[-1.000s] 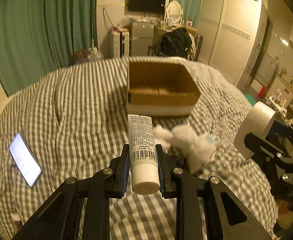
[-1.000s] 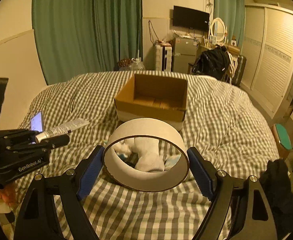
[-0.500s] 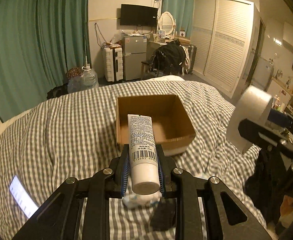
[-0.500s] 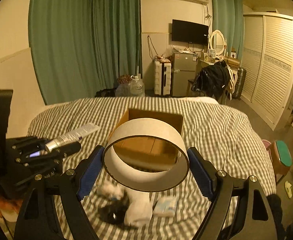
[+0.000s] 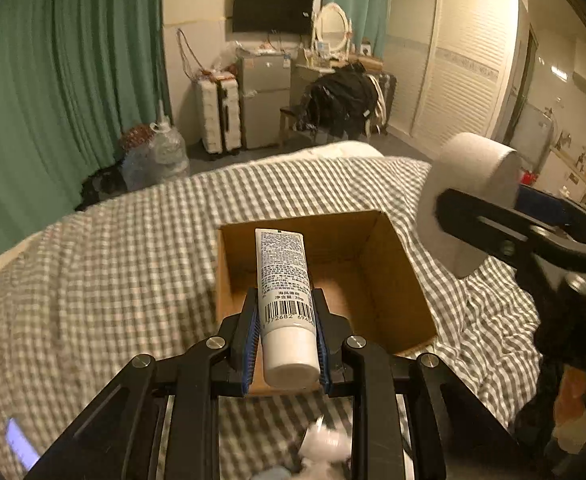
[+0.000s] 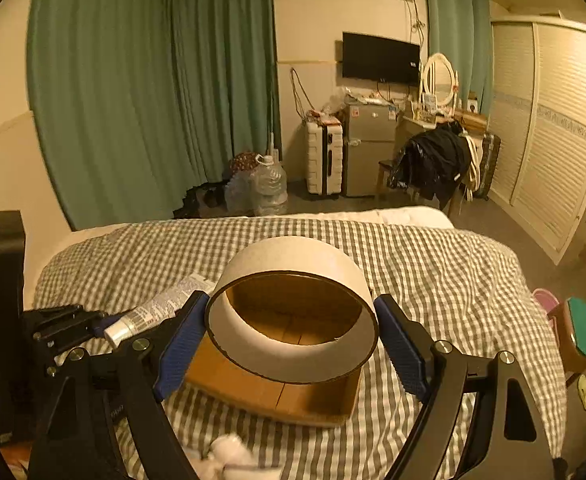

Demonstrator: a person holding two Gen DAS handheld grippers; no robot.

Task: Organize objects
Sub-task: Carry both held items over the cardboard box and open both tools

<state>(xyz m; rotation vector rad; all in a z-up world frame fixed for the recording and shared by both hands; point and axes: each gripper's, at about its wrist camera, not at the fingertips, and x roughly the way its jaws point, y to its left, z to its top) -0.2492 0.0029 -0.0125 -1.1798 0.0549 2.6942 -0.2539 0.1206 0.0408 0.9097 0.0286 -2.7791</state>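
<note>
Box (image 5: 325,276) on bed (image 5: 113,264) ahead of me. My left gripper (image 5: 287,344) holds tube (image 5: 285,292) over box; right gripper (image 6: 293,340) holds roll (image 6: 293,312) over box, right of tube.

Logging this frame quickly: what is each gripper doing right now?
Left gripper: shut on the white tube, above the cardboard box.
Right gripper: shut on the tape roll.

Both wrist views — above bed, sharing cardboard box (image 5: 325,280), facing wardrobe wall

Both grippers — left gripper (image 5: 286,336), right gripper (image 6: 291,338) — have matte black linkage arms, silver screws, ribbed blue pads.
</note>
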